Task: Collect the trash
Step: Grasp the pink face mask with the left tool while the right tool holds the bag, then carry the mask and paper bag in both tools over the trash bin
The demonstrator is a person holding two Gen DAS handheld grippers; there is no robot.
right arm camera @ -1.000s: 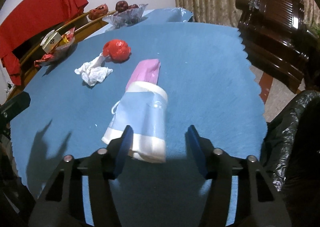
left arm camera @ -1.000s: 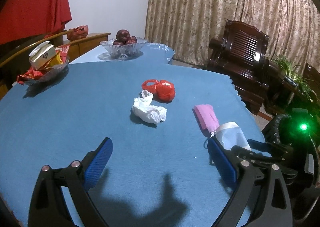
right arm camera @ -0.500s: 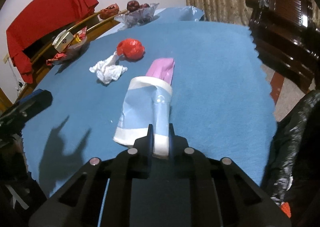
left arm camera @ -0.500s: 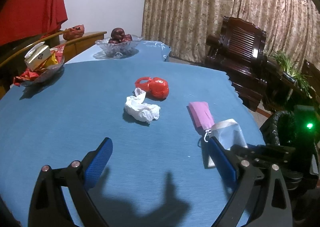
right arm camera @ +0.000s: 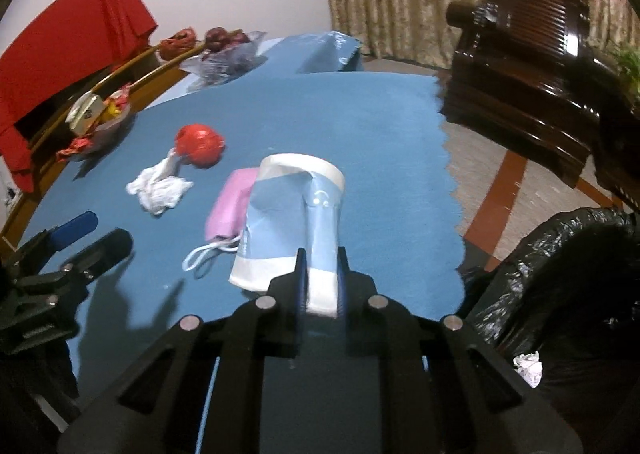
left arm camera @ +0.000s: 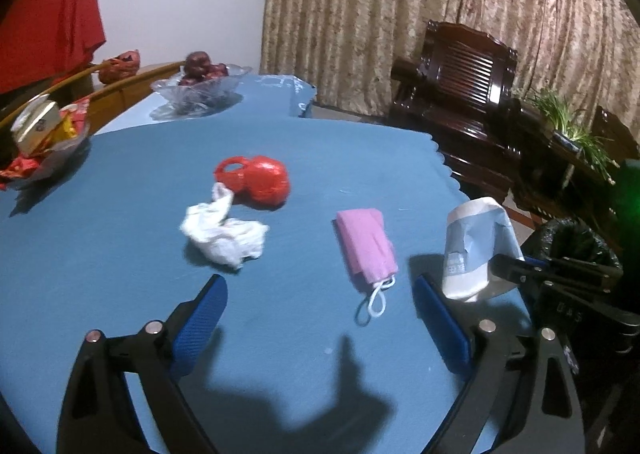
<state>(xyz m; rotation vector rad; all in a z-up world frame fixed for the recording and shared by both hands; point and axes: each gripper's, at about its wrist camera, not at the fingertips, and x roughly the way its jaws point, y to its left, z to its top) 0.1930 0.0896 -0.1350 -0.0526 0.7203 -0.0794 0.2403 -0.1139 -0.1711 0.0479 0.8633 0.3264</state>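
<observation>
Now right gripper (right arm camera: 319, 278) pinches blue packet (right arm camera: 294, 214) — beside table edge (right arm camera: 450, 190).

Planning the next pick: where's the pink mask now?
The pink mask lies on the blue tablecloth, between the white tissue and the held wrapper.

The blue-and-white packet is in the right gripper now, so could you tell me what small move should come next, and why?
Probably swing the right gripper rightward over the black bin bag: it is shut on the blue-and-white packet, which is lifted off the table.
</observation>
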